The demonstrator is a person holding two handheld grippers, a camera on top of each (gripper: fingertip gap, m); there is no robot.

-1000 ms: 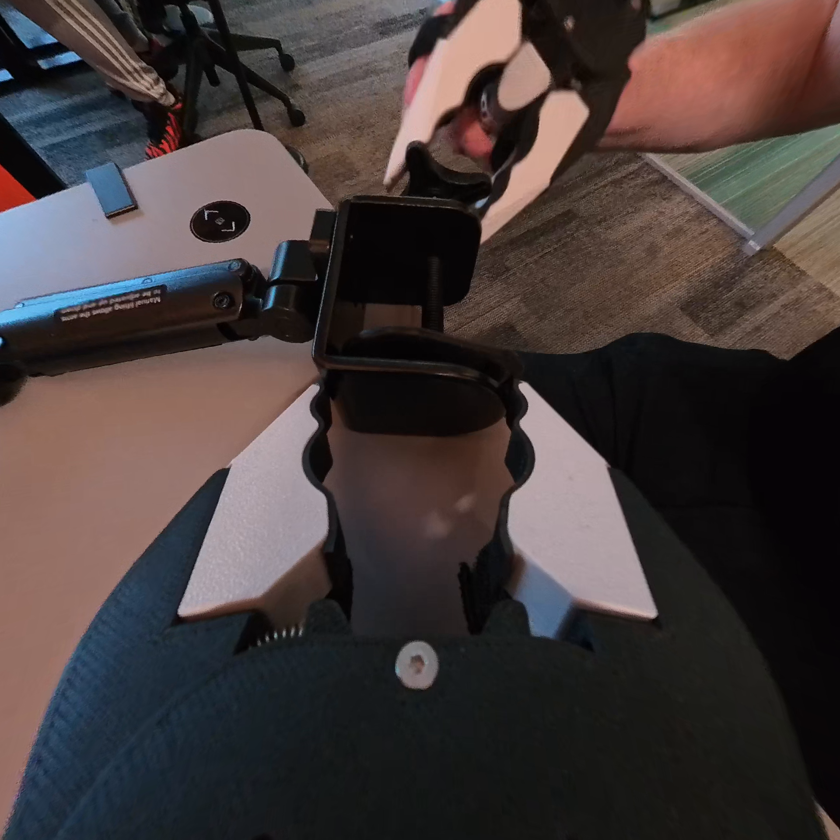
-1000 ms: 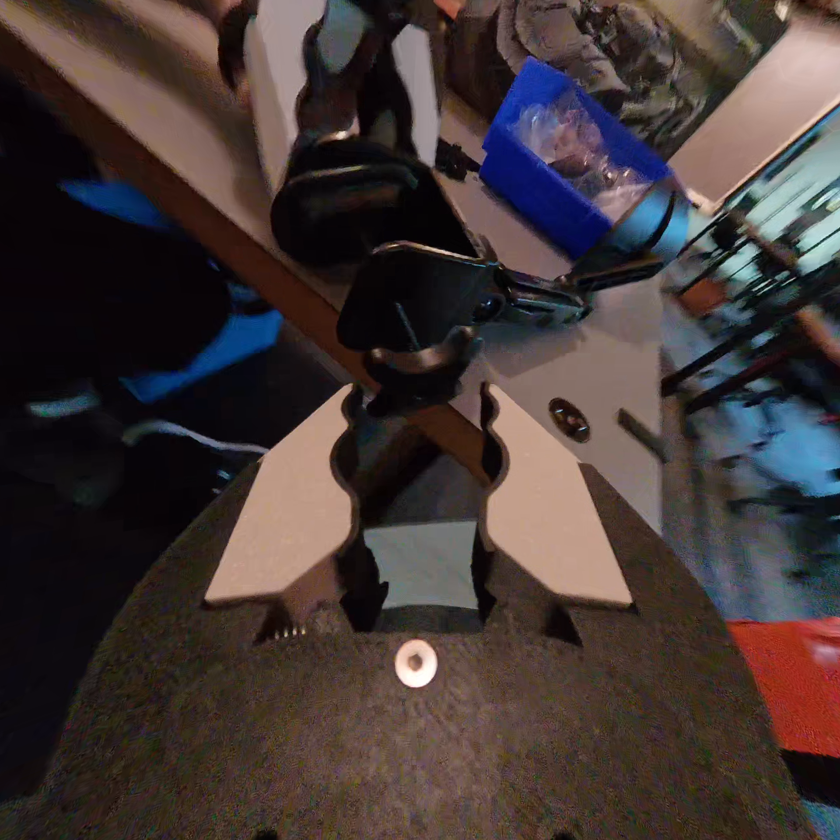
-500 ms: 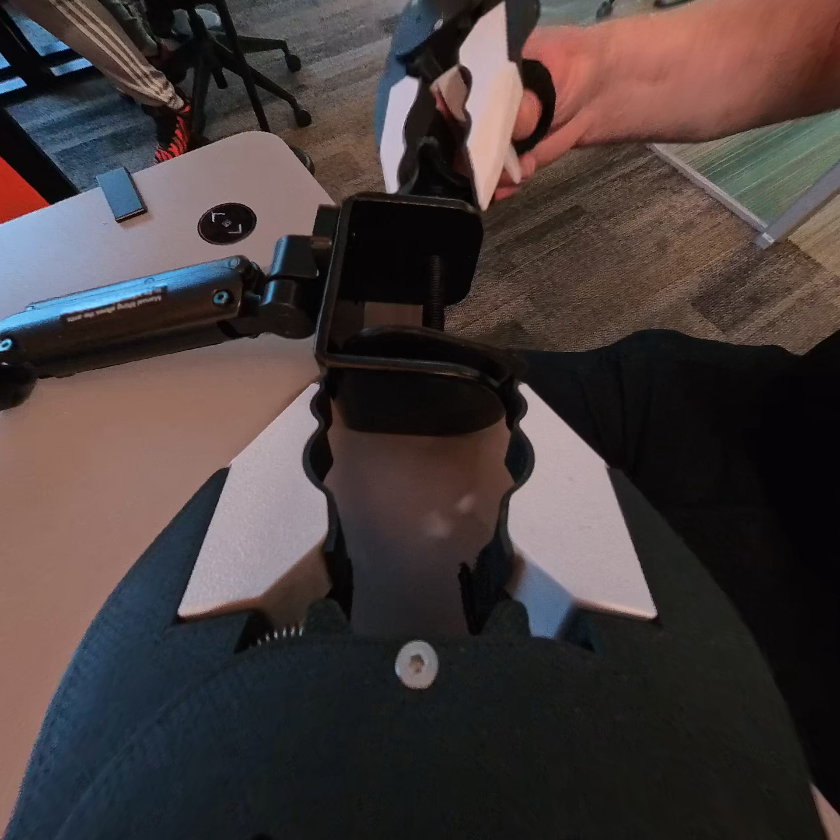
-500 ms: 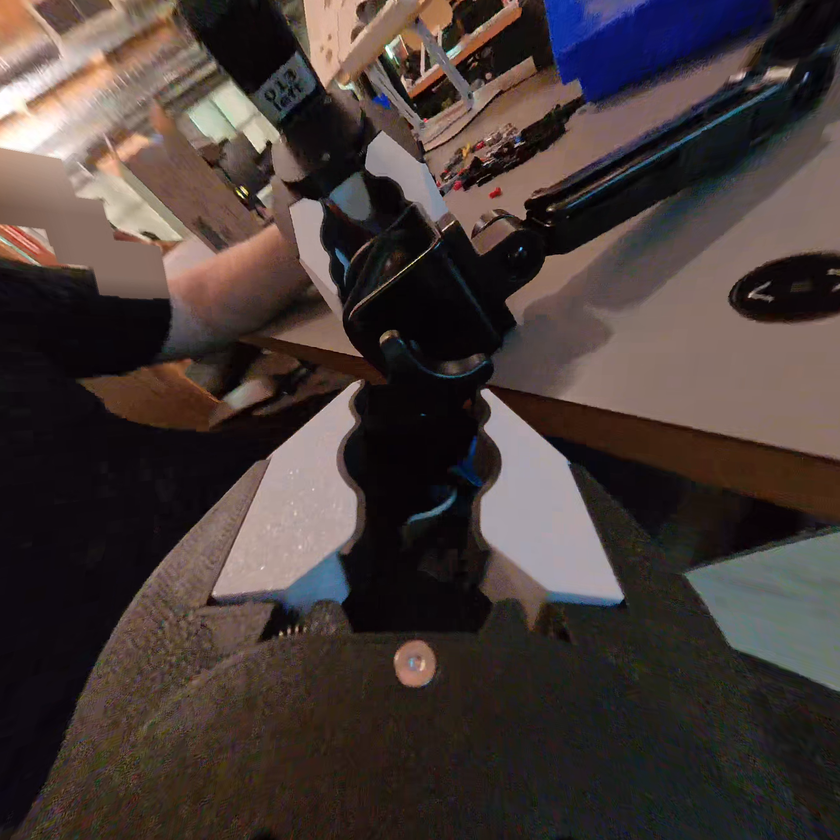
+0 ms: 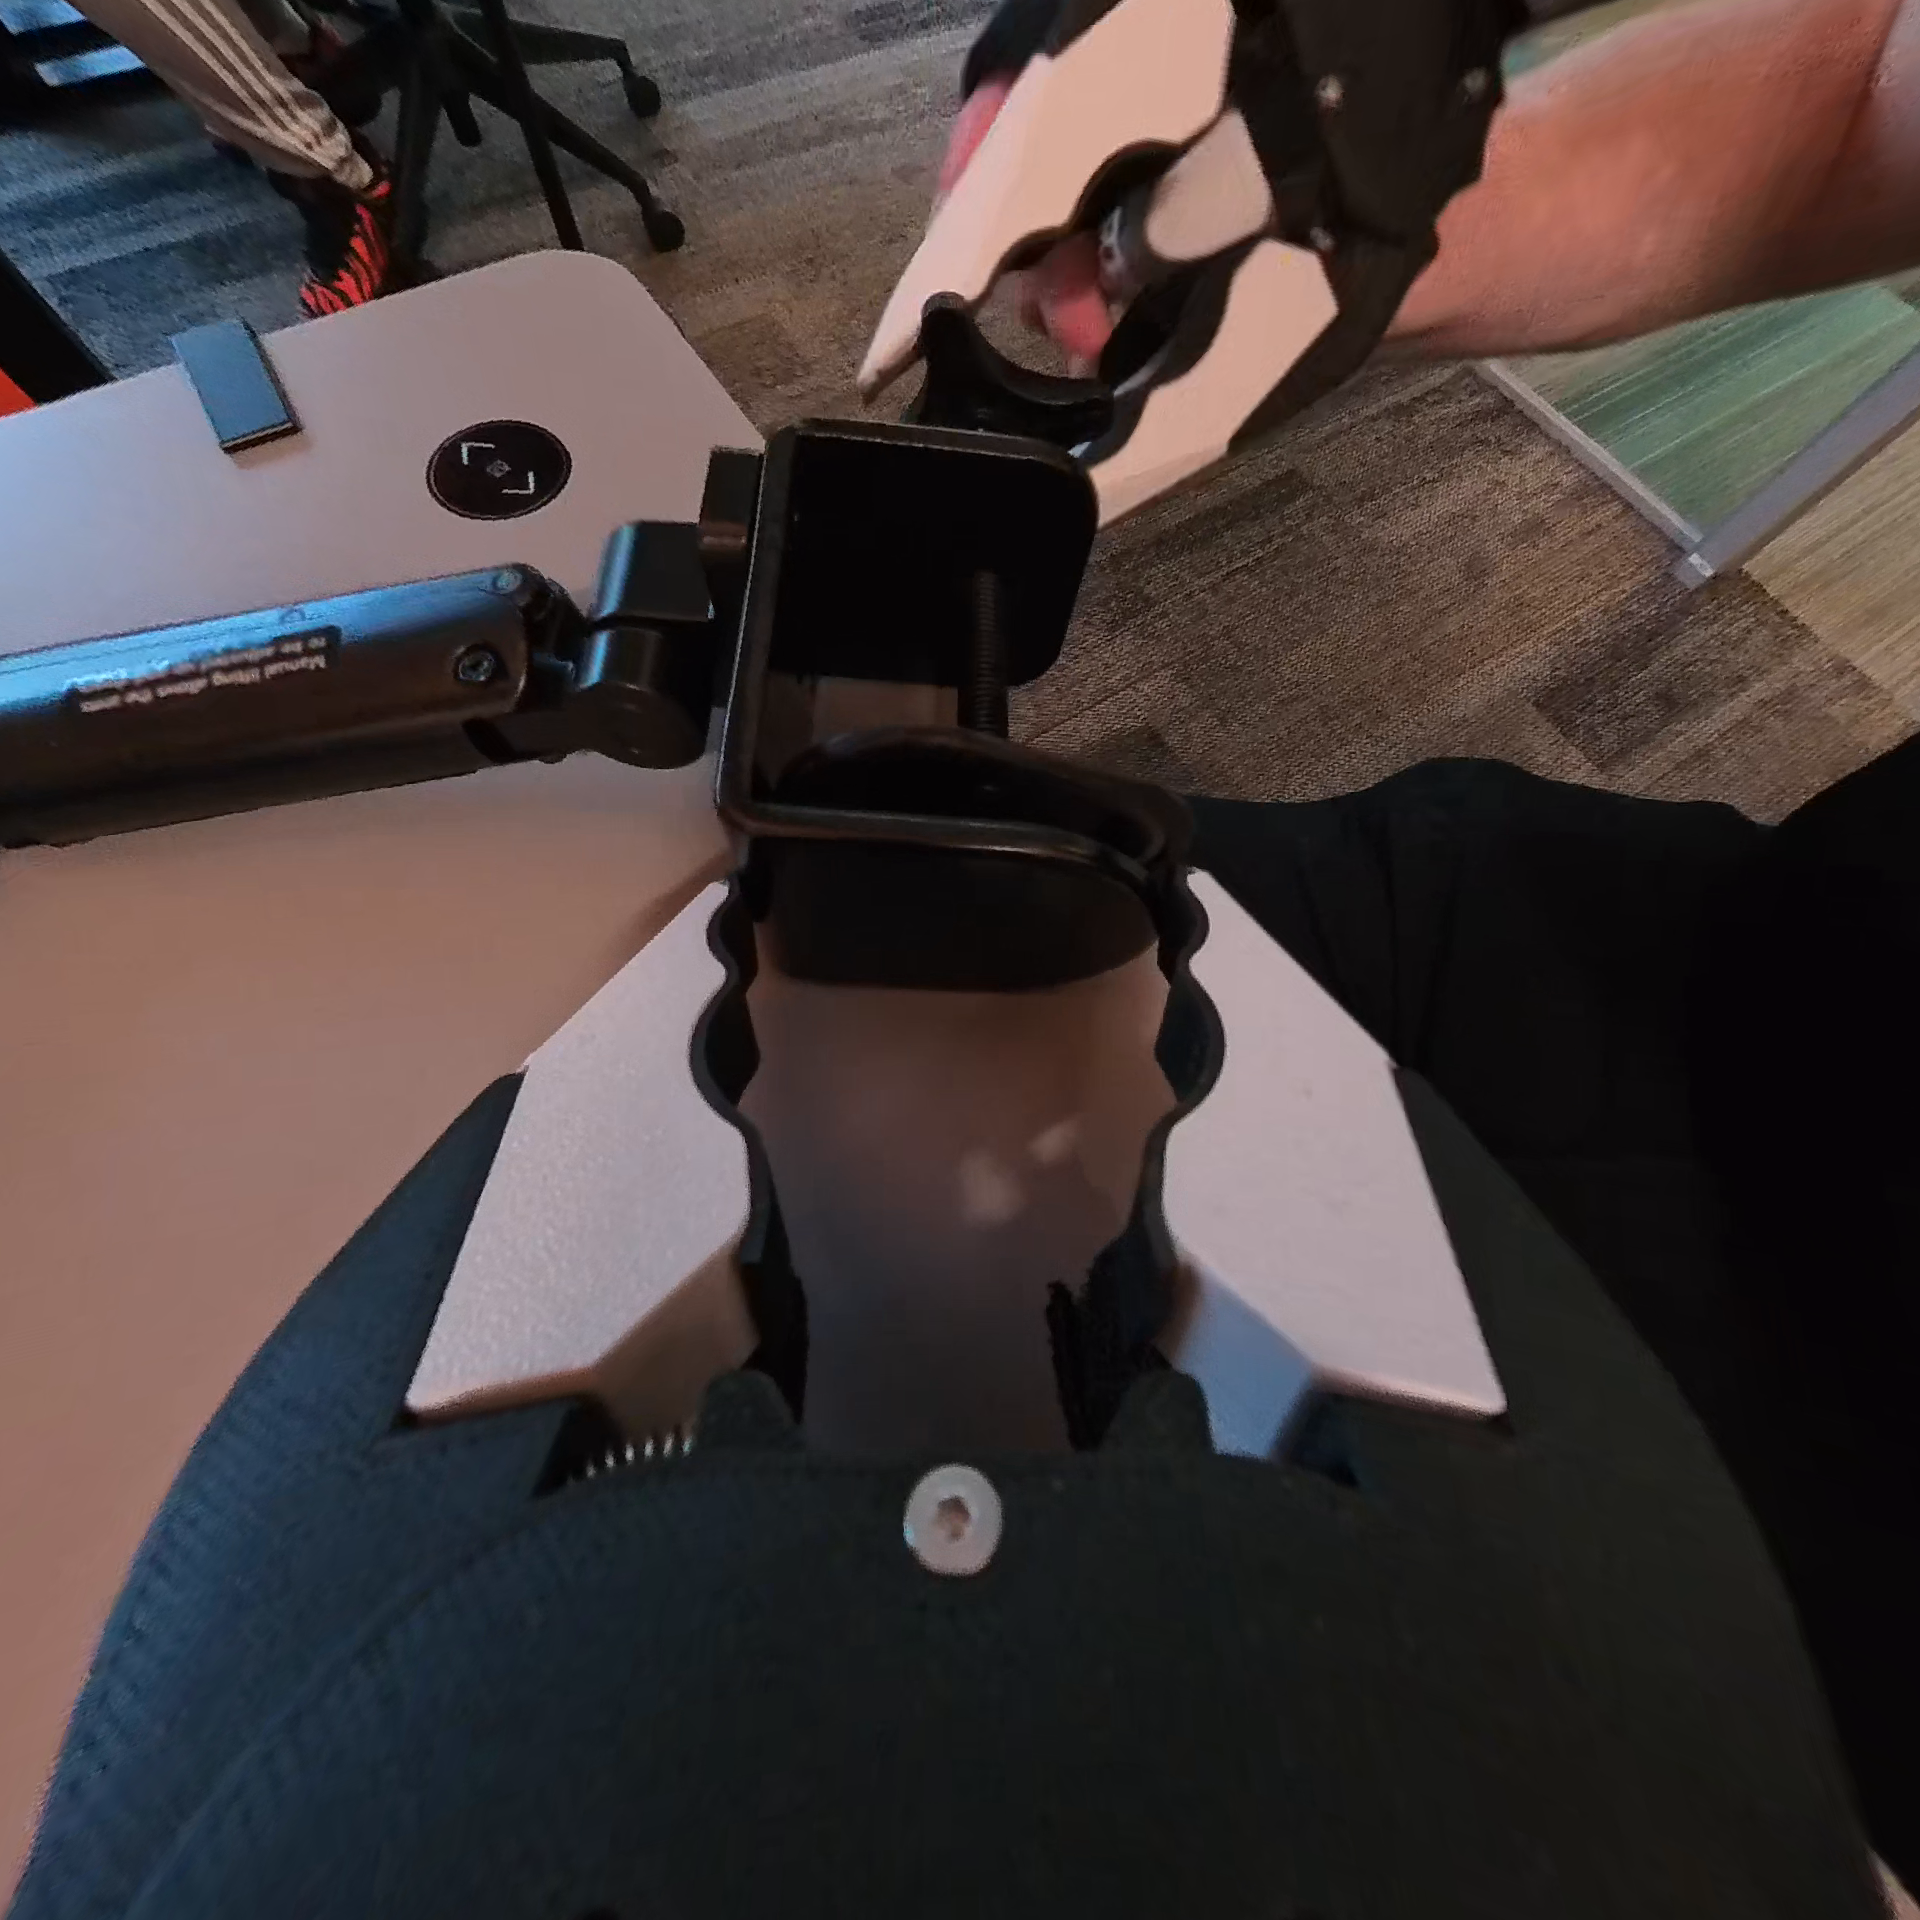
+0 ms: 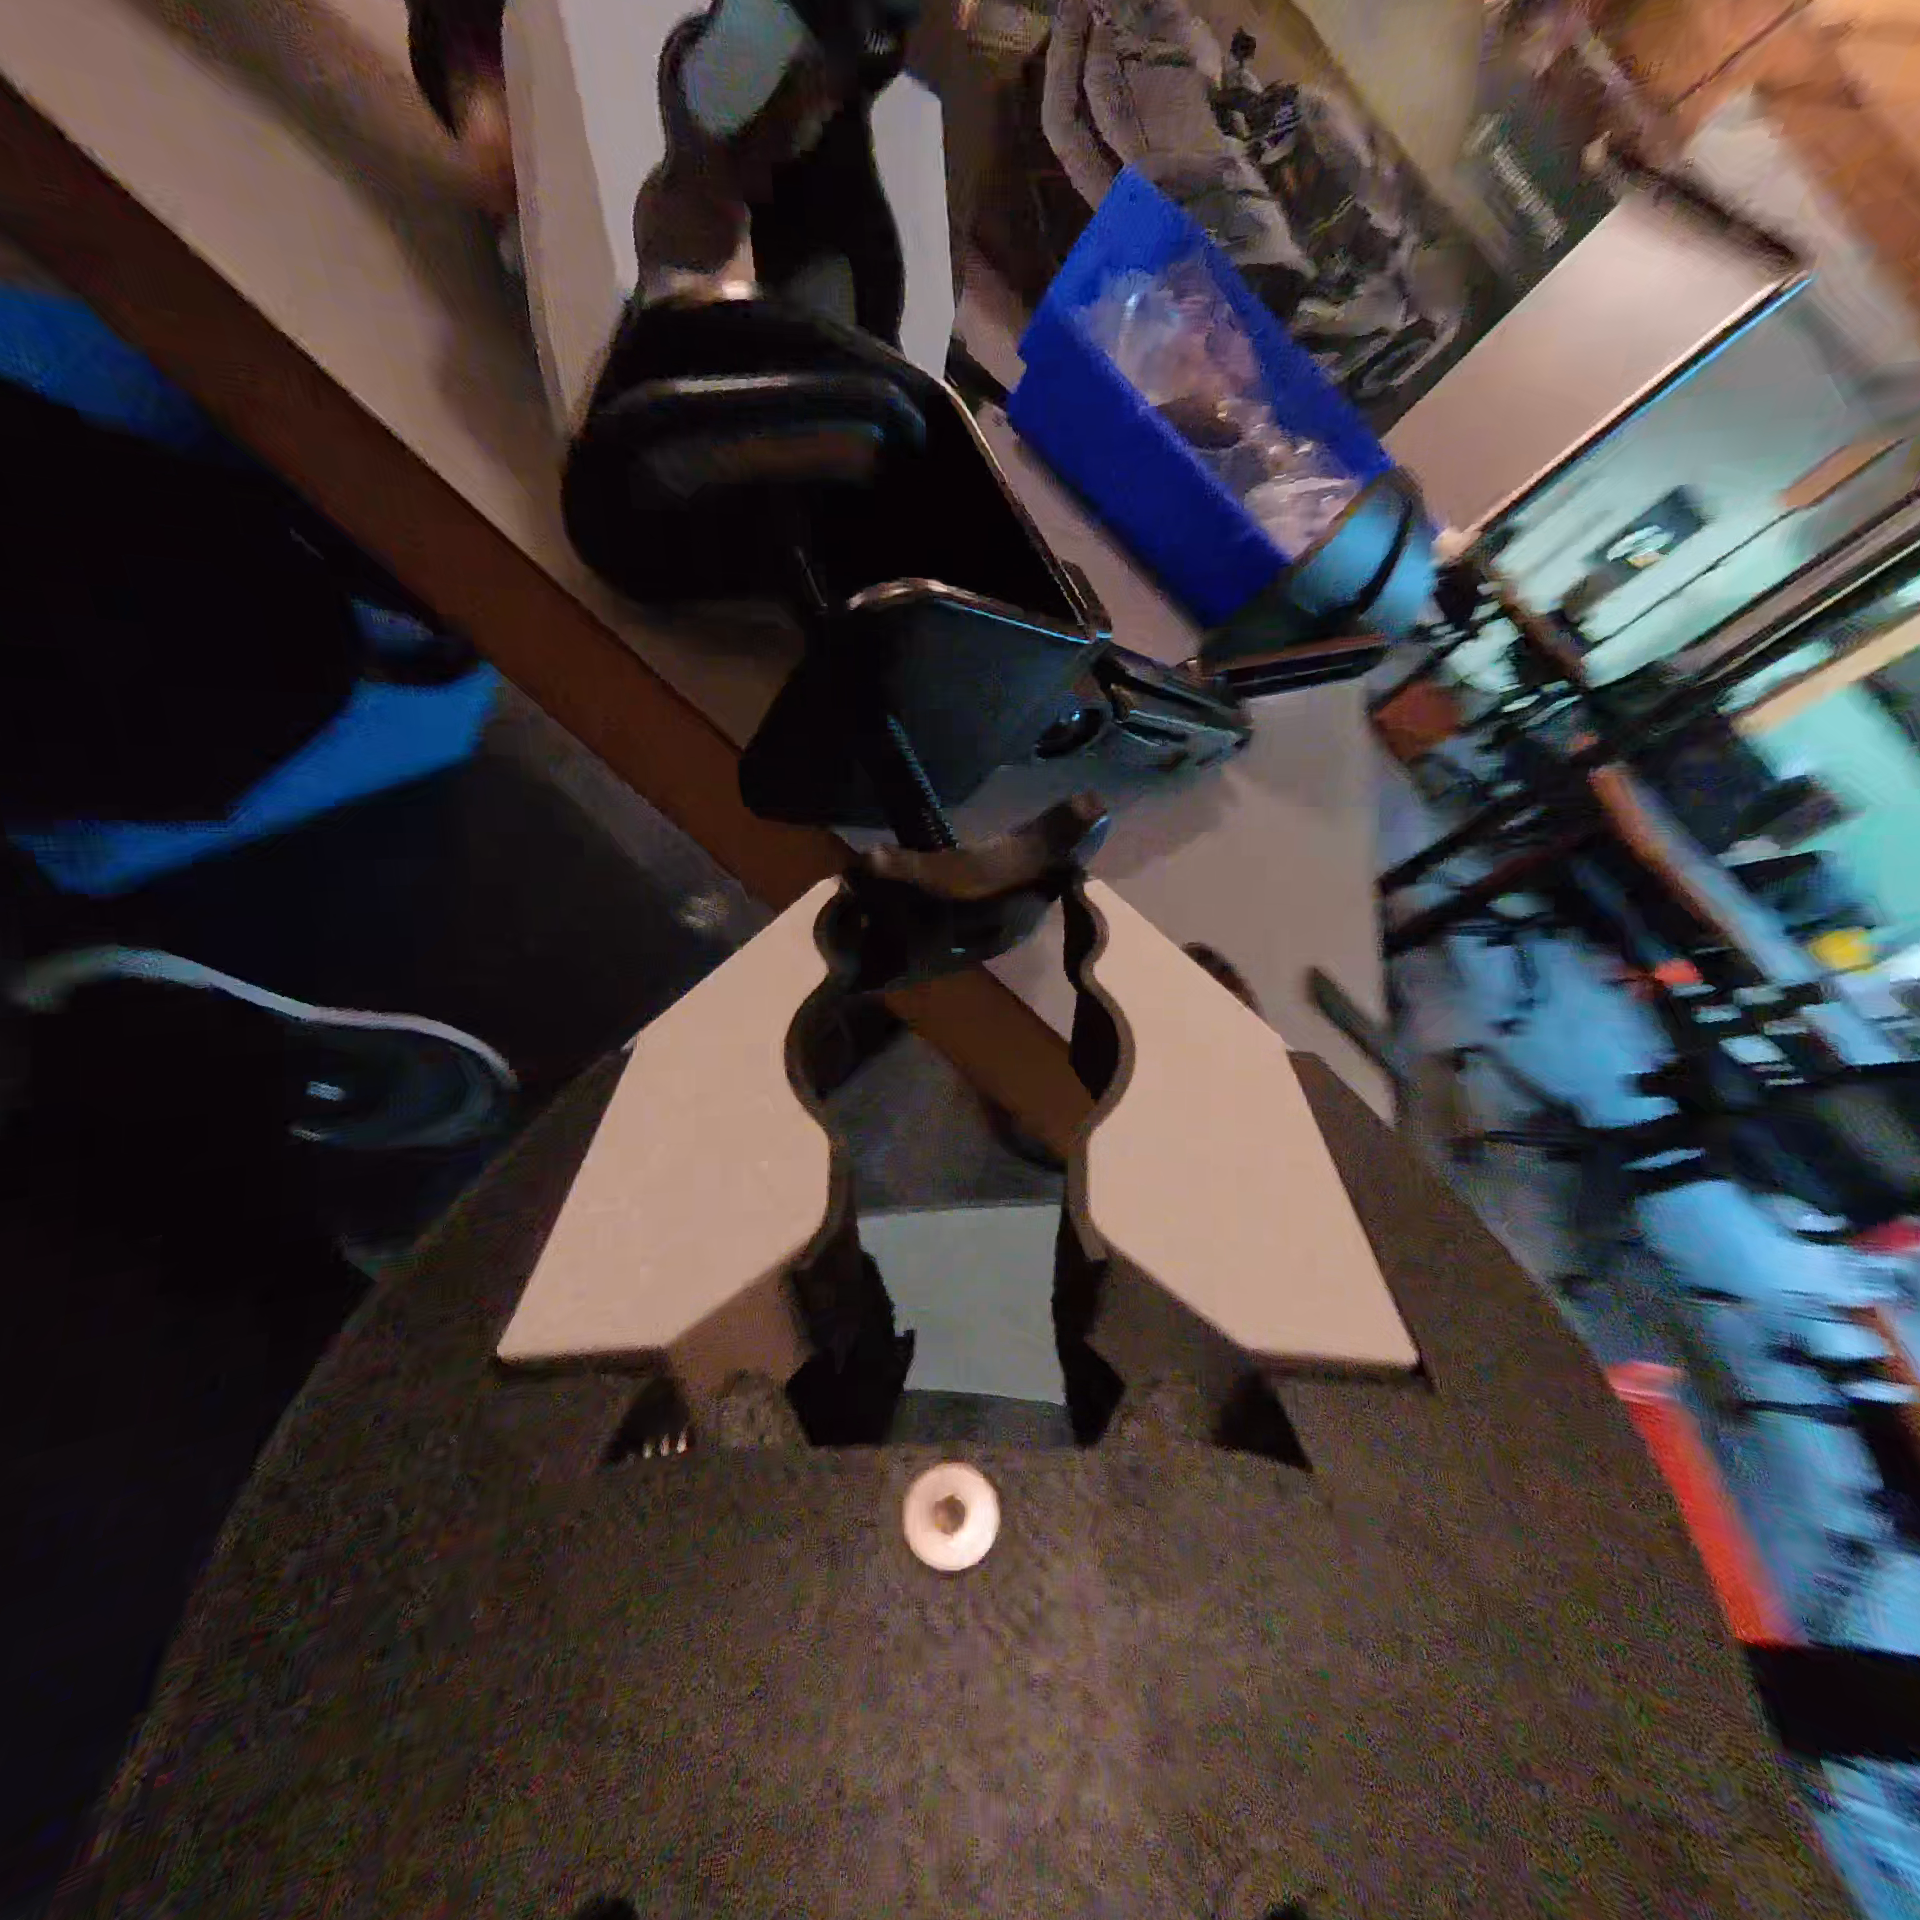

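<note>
A black C-clamp (image 5: 914,561) on the end of a black jointed arm (image 5: 260,686) sits over the edge of the pale table (image 5: 208,1039). My left gripper (image 5: 956,904) is shut on the clamp's round top pad (image 5: 956,935) and rests on the tabletop. My right gripper (image 6: 956,914) comes from below the table edge and is shut on the clamp's black screw knob (image 6: 966,883). The left wrist view shows this right gripper (image 5: 1013,416) on the knob (image 5: 987,364), with the threaded screw (image 5: 985,655) below it. The right wrist view shows the left gripper (image 6: 743,343) above the clamp.
A blue bin (image 6: 1143,457) with clear bags stands on the table behind the arm. A black round disc (image 5: 499,470) and a small black strip (image 5: 234,384) lie near the table's far corner. An office chair (image 5: 520,114) stands beyond. A person's dark-clothed legs (image 5: 1558,1039) are at the right.
My right gripper rolled about the knob half a second ago and has rolled back to its earlier angle. My left gripper and the clamp have stayed in place.
</note>
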